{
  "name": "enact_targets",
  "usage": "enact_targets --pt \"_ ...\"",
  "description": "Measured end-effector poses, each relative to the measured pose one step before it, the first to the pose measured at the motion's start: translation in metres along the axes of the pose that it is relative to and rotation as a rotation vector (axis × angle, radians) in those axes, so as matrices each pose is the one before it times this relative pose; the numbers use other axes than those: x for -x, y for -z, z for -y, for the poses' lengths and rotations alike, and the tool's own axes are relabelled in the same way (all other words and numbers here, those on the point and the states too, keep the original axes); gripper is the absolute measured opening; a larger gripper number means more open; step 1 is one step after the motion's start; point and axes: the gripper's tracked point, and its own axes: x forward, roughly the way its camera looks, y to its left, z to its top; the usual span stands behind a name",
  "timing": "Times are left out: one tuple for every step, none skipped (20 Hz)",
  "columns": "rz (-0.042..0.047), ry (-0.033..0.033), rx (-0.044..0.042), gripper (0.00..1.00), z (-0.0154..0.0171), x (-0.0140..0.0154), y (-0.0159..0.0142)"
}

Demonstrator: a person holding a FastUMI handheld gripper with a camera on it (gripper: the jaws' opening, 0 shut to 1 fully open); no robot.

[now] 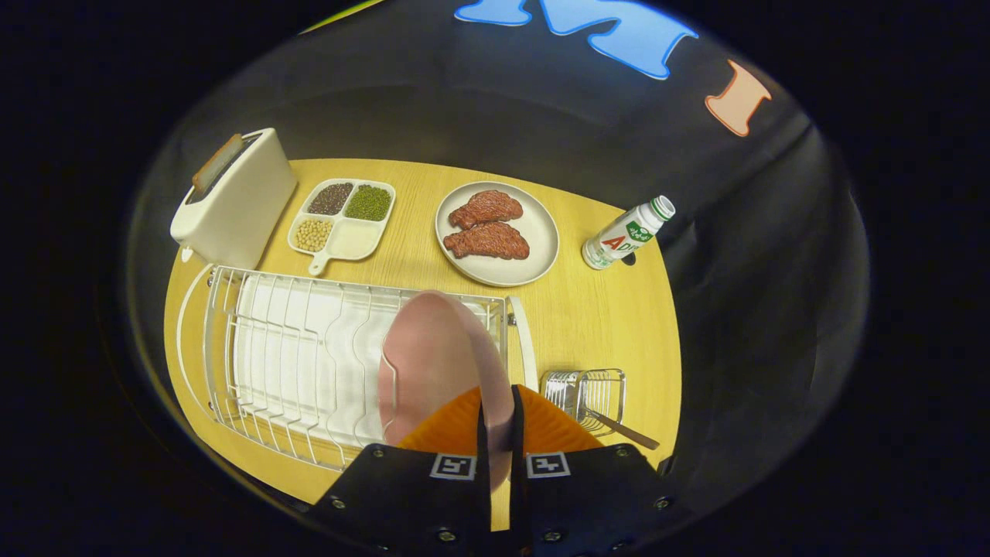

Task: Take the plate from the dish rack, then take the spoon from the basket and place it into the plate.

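Wood-grain tabletop (611, 325) carries everything, seen from above the gripper. At about ten o'clock from the fingers stands a cream toaster (232, 197) with a slice in its slot. Just beside it, toward eleven o'clock, lies a divided tray (343, 220) with dark beans, green beans, pale beans and one white compartment, its short handle pointing at the rack. Below both, at nine to ten o'clock from the fingers, the white wire rack (286, 363) lies on its drip tray, and its slots left of the pink plate are bare. That plate (433, 363) stands on edge at the rack's right end, directly at twelve o'clock from the gripper (501, 414); its rim runs down into the narrow slit between the two fingers, which are drawn close together and clamped on it, one on each face. Beyond the plate, at twelve to one o'clock, a pale dish (534, 240) holds two pieces of red meat (487, 224). At two o'clock, near the table's far right edge, a small white bottle (628, 234) with a green cap stands tilted in the fisheye. Just right of the fingers, at about three o'clock, a small wire basket (588, 391) holds the spoon (628, 433), whose dark handle sticks out toward the table's edge.
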Motion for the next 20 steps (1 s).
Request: enact_targets --pt "-0.00369 0.02306 0.01918 0.1 0.00069 0.00396 -0.00268" --pt "0.00379 0.02377 0.01042 0.09 0.00137 0.00371 -0.004" --pt "0.00154 0.01029 0.02388 0.09 -0.00197 0.00283 -0.00465" --pt "-0.01219 0.0147 0.02698 0.09 -0.00058 0.00075 0.00037" --pt "-0.00368 0.00983 0.01504 0.09 -0.00052 0.00304 -0.00108" --pt "-0.00632 0.00784 0.00472 0.1 -0.00095 0.00029 -0.00008" --pt "0.00057 0.0094 -0.00052 0.09 -0.00004 0.00124 -0.00153" --pt "-0.01113 0.00685 0.01105 0.09 -0.00061 0.00017 0.00132" --pt "-0.00014 0.00595 0.00851 0.1 0.00056 0.00259 -0.0004" --pt "0.00211 0.00636 0.00553 0.1 -0.00116 0.00131 -0.00135" --pt "-0.00082 0.00627 0.00475 0.09 0.00198 -0.00022 0.00084" --pt "-0.00016 0.00884 -0.00652 0.09 0.00442 0.00181 0.00014" --pt "-0.00072 -0.01208 -0.0114 0.1 0.00169 0.00059 0.0005" --pt "-0.00476 -0.0083 -0.00664 0.09 0.00078 0.00165 0.00192" --pt "0.00414 -0.01211 -0.01369 0.09 0.00292 0.00112 -0.00006" --pt "0.00414 -0.019 -0.0133 0.09 -0.00011 -0.00034 0.00181" --pt "0.00739 -0.02061 -0.01321 0.09 0.00014 0.00223 0.00112" --pt "0.00737 -0.02047 -0.00728 0.09 0.00112 0.00228 0.00266" --pt "0.01094 -0.02095 -0.00364 0.1 0.0018 0.00331 0.00141" --pt "0.0157 -0.02168 -0.00995 0.1 0.00213 0.00445 0.0018"
